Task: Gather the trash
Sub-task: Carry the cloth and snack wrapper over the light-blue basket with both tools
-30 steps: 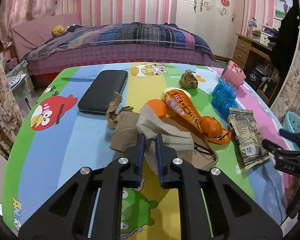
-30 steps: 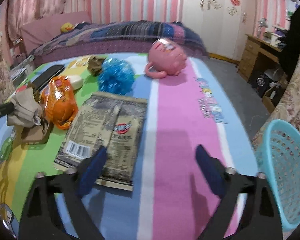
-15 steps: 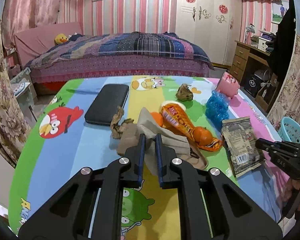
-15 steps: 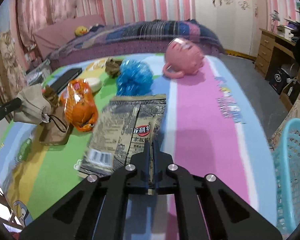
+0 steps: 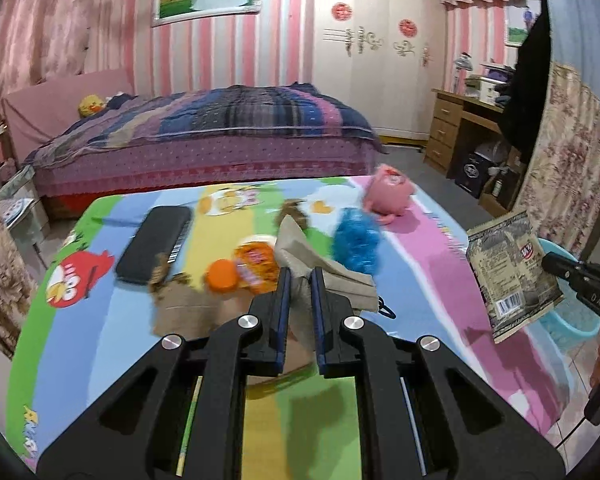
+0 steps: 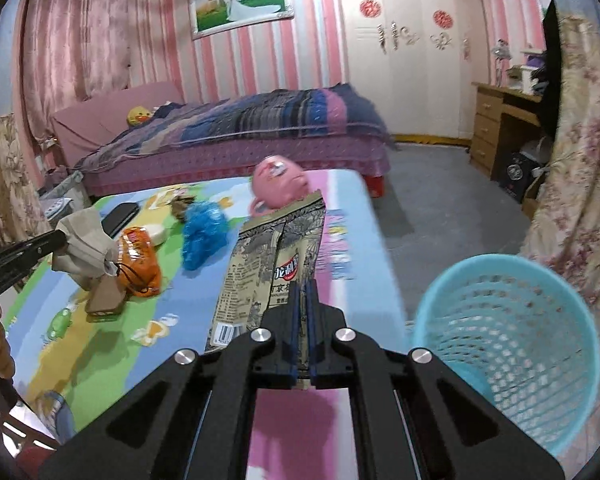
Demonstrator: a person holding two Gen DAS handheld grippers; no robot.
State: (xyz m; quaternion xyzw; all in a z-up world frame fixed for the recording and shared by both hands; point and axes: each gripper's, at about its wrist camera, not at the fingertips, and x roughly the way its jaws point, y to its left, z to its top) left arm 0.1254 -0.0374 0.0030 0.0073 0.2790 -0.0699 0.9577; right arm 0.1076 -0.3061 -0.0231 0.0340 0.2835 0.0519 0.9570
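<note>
The left gripper (image 5: 299,280), low centre of the left wrist frame, is clenched on a crumpled beige cloth (image 5: 320,268), lifted off the cartoon-print desk (image 5: 100,312). The right gripper (image 6: 303,292), low centre of its own frame, is clamped on a grey-and-tan snack wrapper (image 6: 276,256) that stands up clear of the desk. A light blue mesh basket (image 6: 512,320) sits at the lower right, just beside the desk edge. An orange snack bag (image 6: 140,256) and a blue crumpled ball (image 6: 204,236) lie at centre left on the desk
</note>
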